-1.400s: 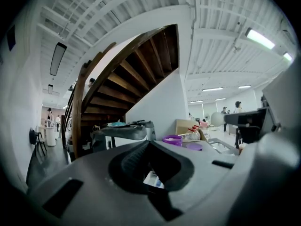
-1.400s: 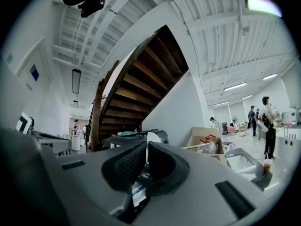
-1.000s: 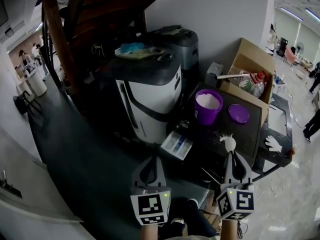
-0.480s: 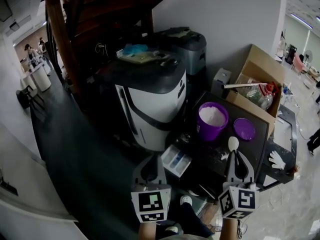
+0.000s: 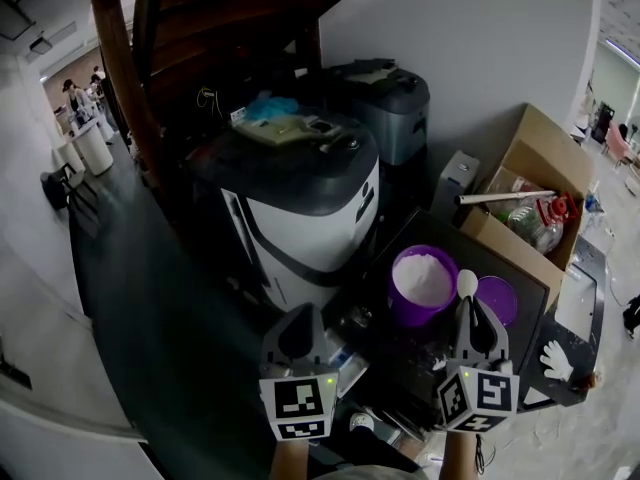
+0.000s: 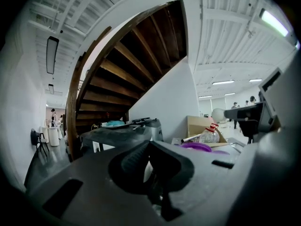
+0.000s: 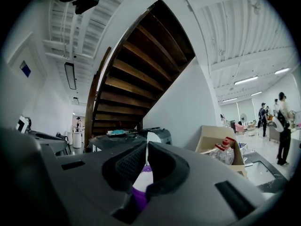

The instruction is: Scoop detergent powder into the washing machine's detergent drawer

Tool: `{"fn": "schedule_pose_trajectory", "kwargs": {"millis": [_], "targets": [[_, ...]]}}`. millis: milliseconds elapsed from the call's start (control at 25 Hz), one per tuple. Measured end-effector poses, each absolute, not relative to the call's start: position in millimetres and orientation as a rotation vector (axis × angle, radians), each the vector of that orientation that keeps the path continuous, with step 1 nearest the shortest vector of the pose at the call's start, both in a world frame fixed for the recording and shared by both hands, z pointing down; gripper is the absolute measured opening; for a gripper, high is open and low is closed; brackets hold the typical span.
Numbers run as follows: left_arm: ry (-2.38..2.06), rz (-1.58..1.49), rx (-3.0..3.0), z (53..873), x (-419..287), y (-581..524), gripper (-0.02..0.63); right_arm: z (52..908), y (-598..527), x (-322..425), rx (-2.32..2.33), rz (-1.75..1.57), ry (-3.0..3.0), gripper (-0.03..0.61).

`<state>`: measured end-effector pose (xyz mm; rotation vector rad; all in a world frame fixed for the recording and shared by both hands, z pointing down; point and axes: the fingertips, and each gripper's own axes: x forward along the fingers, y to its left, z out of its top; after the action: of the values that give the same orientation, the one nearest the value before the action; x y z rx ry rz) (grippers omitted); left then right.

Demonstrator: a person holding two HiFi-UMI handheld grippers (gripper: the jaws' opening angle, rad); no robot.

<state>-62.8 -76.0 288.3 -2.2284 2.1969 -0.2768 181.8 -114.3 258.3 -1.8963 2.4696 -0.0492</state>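
Dim, shadowed foreground beneath the staircase, bright ceiling strip lights at right, heavy fisheye bending and dark vignetted corners.

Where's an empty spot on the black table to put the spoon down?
Bare tabletop lies behind the purple tub, toward the cardboard box, plus a thin strip right of the purple lid. Between tub and lid is tight; the spoon hovers there.

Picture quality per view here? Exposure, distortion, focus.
Head view: heavy fisheye bend; washing machine surroundings and floor underexposed; powder in the purple tub nearly blown out. Left gripper view: round black vignette, ceiling light glares, left tongs dark and soft up close. Right gripper view: same vignette; right tongs blurry around the spoon, staircase sharp.
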Motion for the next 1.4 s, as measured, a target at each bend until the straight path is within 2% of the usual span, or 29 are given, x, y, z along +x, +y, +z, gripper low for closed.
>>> {"fn": "schedule_pose_trajectory", "kwargs": {"millis": [480,1400], "targets": [[2.230,-0.324,-2.229,303,-43,-154,0.002,296,-199,189,-1.862,-0.182,2.639,0.021],[2.089,-0.447,-2.437,341,-30,-231,0.002,363,-245,156,-1.907,-0.482,2.858,0.021]]}}
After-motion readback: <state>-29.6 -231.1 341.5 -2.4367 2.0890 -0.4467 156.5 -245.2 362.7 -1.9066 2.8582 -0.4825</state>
